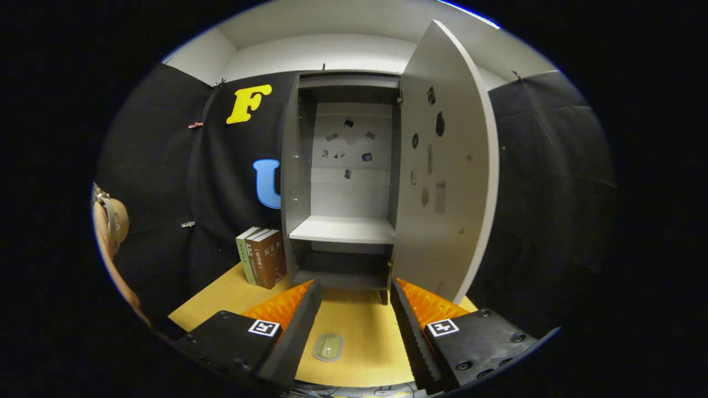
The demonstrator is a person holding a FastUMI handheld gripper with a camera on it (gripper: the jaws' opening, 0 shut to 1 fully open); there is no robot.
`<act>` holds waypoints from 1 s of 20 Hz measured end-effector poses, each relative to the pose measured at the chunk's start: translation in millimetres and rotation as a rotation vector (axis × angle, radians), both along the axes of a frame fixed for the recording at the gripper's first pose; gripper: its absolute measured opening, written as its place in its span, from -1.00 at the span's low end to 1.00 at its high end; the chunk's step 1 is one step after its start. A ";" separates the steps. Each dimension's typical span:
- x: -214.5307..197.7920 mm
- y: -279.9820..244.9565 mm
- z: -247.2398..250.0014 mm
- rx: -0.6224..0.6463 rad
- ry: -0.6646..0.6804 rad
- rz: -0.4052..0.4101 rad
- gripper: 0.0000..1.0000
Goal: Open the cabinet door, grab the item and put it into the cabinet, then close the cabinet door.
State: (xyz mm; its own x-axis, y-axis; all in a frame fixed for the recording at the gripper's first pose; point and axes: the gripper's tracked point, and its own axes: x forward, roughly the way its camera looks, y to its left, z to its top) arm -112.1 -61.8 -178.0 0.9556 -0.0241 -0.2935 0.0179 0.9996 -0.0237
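Observation:
A tall grey cabinet (343,166) stands on the wooden table beyond my fingers. Its door (445,166) is swung wide open to the right, with small stickers on its inner face. Inside, a bare shelf (343,228) crosses the lower part, and more stickers dot the back wall. A small pale green oval item (328,347) lies flat on the table between my fingers, low and close to me. My gripper (354,296) is open, with nothing held between its black and orange fingers (293,326).
Two or three upright books (263,257) stand on the table just left of the cabinet. The yellow wooden table (365,331) ends close on both sides. A person's arm (110,243) shows at the far left.

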 end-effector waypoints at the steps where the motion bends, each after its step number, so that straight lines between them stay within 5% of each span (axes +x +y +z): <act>1: 2.5 7.6 -15.5 0.013 0.026 -0.011 0.63; 20: 56.9 26.9 -327.7 0.011 0.616 -0.016 0.68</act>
